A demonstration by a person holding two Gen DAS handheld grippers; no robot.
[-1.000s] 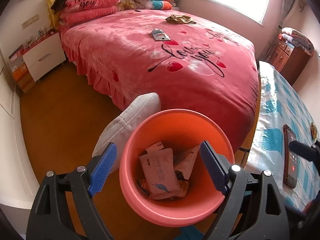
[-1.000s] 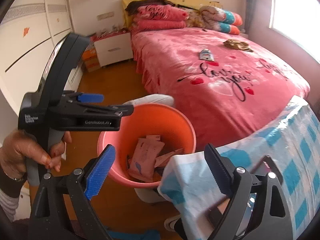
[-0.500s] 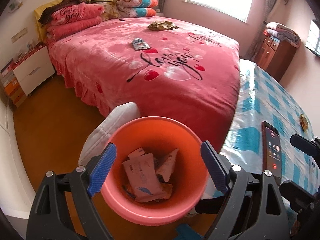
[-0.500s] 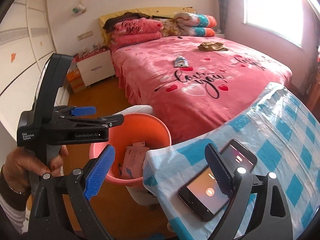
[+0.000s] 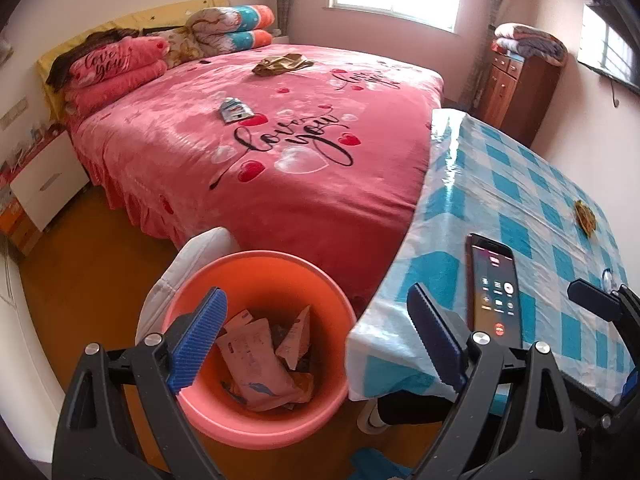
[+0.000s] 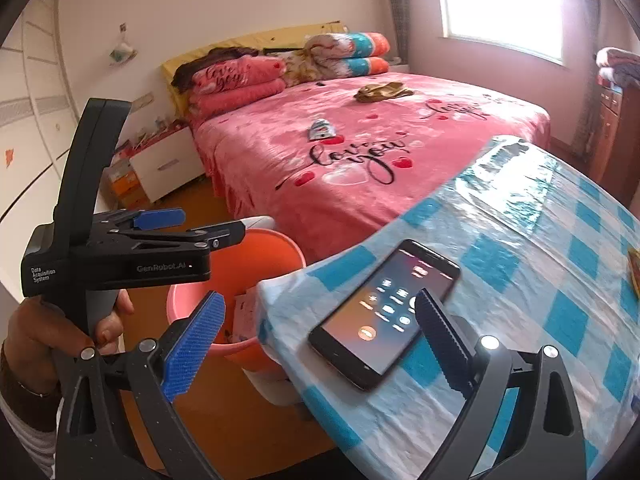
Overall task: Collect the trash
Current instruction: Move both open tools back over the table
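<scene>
An orange bucket point(image 5: 260, 258) stands on the floor between the bed and the table, with several pink wrappers point(image 5: 256, 360) inside. A silver-blue wrapper point(image 5: 235, 110) and a crumpled golden wrapper point(image 5: 282, 63) lie on the pink bedspread. A small yellow-brown wrapper point(image 5: 585, 213) lies on the chequered table. My left gripper point(image 5: 316, 293) hangs over the bucket's right rim, jaws opening with nothing between them. My right gripper point(image 6: 319, 296) hovers over the table corner, jaws opening and empty. The right wrist view also shows the left gripper point(image 6: 208, 225) above the bucket point(image 6: 276, 248).
A lit phone point(image 6: 384, 312) lies near the table's front corner, on the blue-white cloth point(image 6: 520, 240). The pink bed point(image 5: 280, 168) fills the middle. A white nightstand point(image 5: 44, 176) stands left and a wooden cabinet point(image 5: 516, 92) right. A white bag point(image 5: 200, 248) sits behind the bucket.
Both grippers have swung right, from over the bucket toward the table. The phone has come fully into view. Both pairs of jaws stand slightly wider.
</scene>
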